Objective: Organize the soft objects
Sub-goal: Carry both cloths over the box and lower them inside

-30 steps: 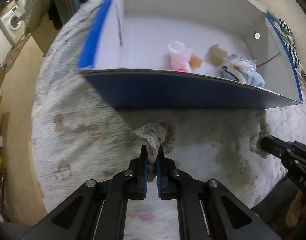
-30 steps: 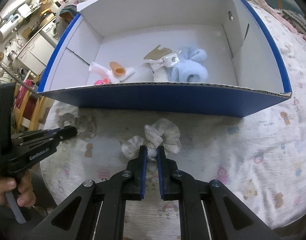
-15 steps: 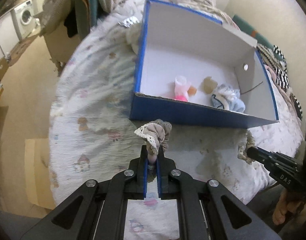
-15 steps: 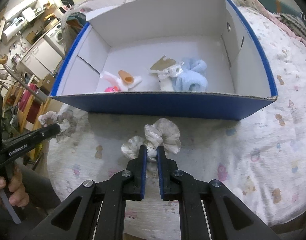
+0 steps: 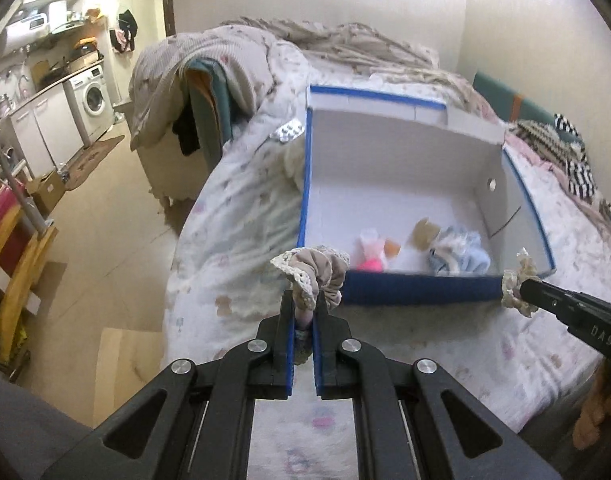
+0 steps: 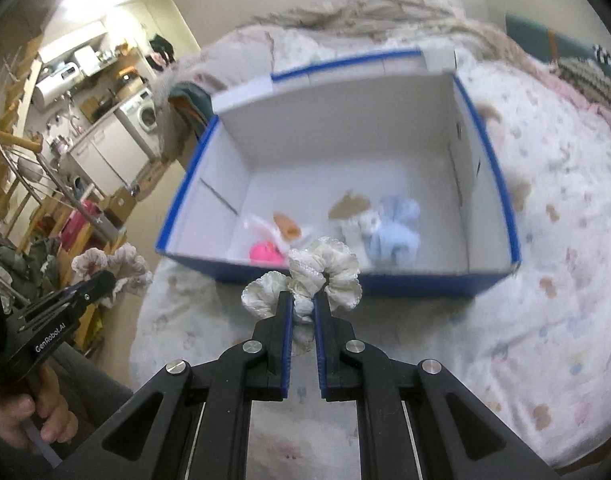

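Observation:
My left gripper [image 5: 304,300] is shut on a beige lace-edged scrunchie [image 5: 315,270] and holds it in the air before the near wall of the blue and white box [image 5: 405,290]. My right gripper [image 6: 303,300] is shut on a cream scrunchie [image 6: 325,272], also lifted in front of the box [image 6: 405,286]. Each gripper shows in the other's view: the right one [image 5: 523,286] and the left one [image 6: 105,280]. Inside the box lie a pink and white soft toy [image 5: 371,252], a light blue fluffy item [image 5: 461,256] and a brown card piece [image 5: 425,232].
The box sits on a bed with a patterned white quilt [image 5: 241,216]. A heap of bedding and clothes [image 5: 209,80] lies at the far left. A blister pack [image 5: 285,132] lies by the box's far left corner. A washing machine [image 5: 91,98] and wooden rack [image 5: 13,280] stand left.
Both grippers have risen and pulled back from the bed, lifting their scrunchies off the quilt. The box now looks smaller and farther, and the room has come into view.

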`<control>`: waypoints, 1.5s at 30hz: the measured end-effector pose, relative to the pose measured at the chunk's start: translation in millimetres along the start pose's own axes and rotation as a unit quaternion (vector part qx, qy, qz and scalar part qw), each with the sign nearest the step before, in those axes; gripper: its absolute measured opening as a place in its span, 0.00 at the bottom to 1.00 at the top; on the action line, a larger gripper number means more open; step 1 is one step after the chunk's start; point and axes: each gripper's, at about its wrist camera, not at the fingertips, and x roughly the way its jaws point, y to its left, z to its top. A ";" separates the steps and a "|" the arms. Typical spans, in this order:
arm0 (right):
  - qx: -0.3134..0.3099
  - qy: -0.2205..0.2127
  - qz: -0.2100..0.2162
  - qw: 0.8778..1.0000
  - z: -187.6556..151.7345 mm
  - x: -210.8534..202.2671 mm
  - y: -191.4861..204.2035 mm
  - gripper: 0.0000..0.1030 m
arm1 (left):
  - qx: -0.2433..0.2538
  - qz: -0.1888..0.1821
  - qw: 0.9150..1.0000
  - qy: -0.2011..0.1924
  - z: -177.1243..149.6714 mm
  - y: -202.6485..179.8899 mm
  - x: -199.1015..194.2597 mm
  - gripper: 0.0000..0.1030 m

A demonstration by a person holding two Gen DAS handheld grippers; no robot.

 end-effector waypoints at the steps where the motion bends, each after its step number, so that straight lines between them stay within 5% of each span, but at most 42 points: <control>1: -0.002 -0.011 -0.001 1.000 3.5 -4.0 0.4 0.11 | -0.002 -0.002 1.000 -0.004 4.4 -0.5 -2.3 0.07; 15: -0.009 -0.061 -0.028 0.998 58.9 -9.9 -27.7 0.11 | 0.057 -0.012 0.997 -0.046 86.9 -39.7 7.0 0.07; 26: -0.010 -0.062 -0.046 0.997 100.4 24.5 -40.4 0.11 | 0.061 -0.008 0.998 -0.019 120.7 -50.0 64.5 0.07; 34: -0.016 -0.018 -0.055 0.998 97.8 55.0 -40.0 0.11 | 0.071 -0.011 0.997 -0.022 110.6 -51.1 107.2 0.06; 45: -0.020 0.060 -0.060 0.996 82.8 88.8 -44.2 0.11 | 0.067 -0.027 0.997 0.034 102.0 -55.6 143.3 0.07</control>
